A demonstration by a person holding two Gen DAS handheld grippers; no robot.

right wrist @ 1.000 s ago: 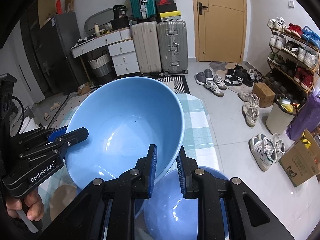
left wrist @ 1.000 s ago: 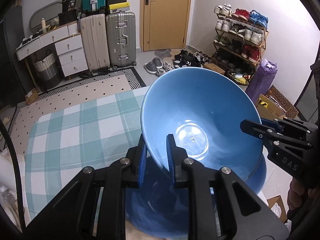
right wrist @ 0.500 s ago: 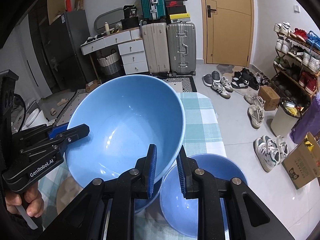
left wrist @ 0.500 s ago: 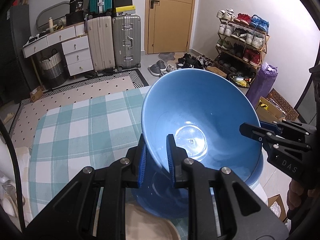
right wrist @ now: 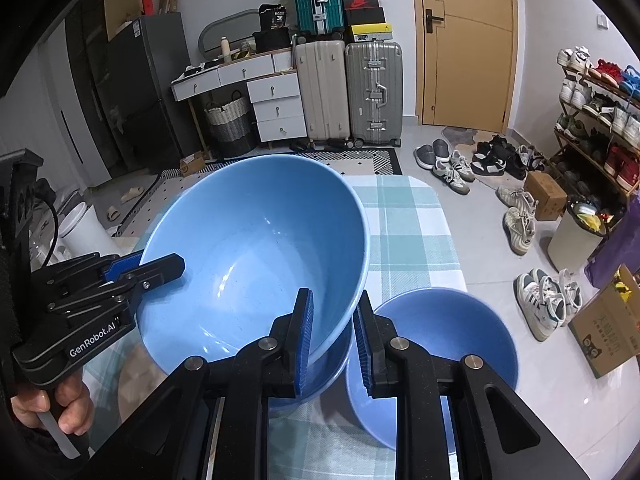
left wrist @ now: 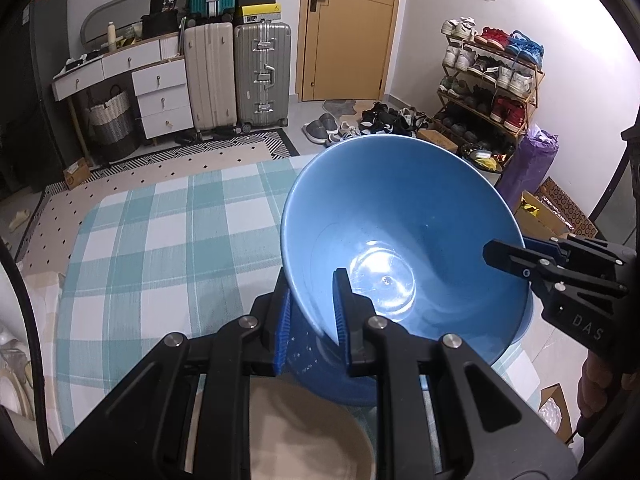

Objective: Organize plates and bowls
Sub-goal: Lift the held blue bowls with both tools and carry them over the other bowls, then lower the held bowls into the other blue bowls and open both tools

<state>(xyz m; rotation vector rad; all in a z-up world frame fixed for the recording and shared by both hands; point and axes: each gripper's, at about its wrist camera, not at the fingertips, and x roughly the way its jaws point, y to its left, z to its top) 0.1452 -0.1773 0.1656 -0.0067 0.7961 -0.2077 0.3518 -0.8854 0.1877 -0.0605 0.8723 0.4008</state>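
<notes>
Carrying big glossy blue bowl [left wrist: 404,248] at frame centre, over checked cloth [left wrist: 160,240]; left gripper [left wrist: 312,316] and right gripper [right wrist: 332,336] each pinch opposite rims. Judged rigid, slick, breakable; rim grips suit.

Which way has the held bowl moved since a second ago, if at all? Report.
Yes: the held bowl has moved left, away from the smaller bowl resting on the table.

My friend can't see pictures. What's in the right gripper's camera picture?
Two black grippers pinch the rim of a big blue bowl: the right gripper near, the left gripper opposite. A second blue bowl sits on the checked tablecloth.
</notes>
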